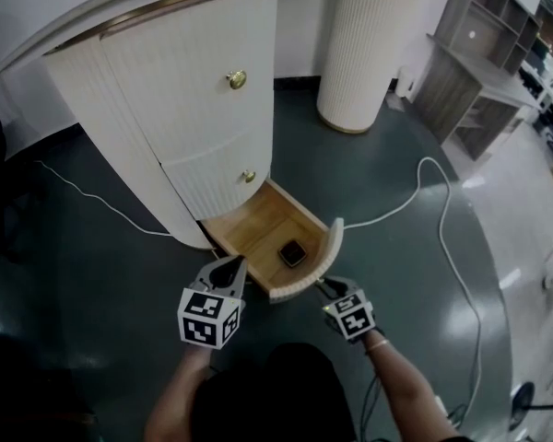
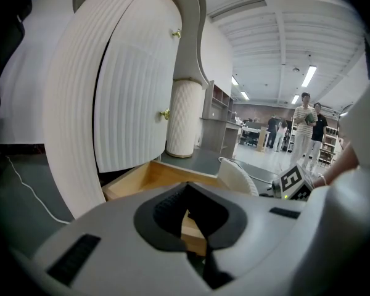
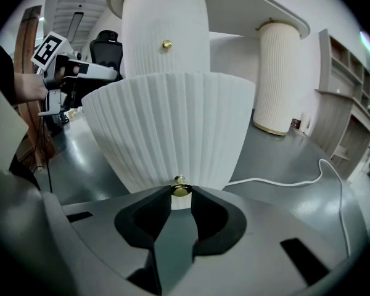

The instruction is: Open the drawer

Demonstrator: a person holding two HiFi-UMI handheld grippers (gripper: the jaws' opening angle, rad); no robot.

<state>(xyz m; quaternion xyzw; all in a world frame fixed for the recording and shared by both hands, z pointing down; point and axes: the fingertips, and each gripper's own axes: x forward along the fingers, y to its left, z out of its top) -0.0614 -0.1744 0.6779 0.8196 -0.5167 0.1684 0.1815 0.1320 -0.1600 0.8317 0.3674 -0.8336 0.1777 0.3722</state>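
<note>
Right gripper (image 3: 180,195) pinches the drawer (image 3: 172,128) by its brass knob (image 3: 180,189). Best to pull squarely away from the cabinet (image 1: 194,90). Left gripper (image 2: 185,189) idles beside it, jaws together and empty.

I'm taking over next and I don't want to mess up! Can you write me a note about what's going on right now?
Right gripper: shut on the knob of the drawer.
Left gripper: shut, empty, by the drawer's near left corner.
Drawer: pulled well out of the cabinet; a small dark thing lies inside.
Done: the drawer is open.
Left: probably just let go of the knob, or pull a little more if you want it wider.
</note>
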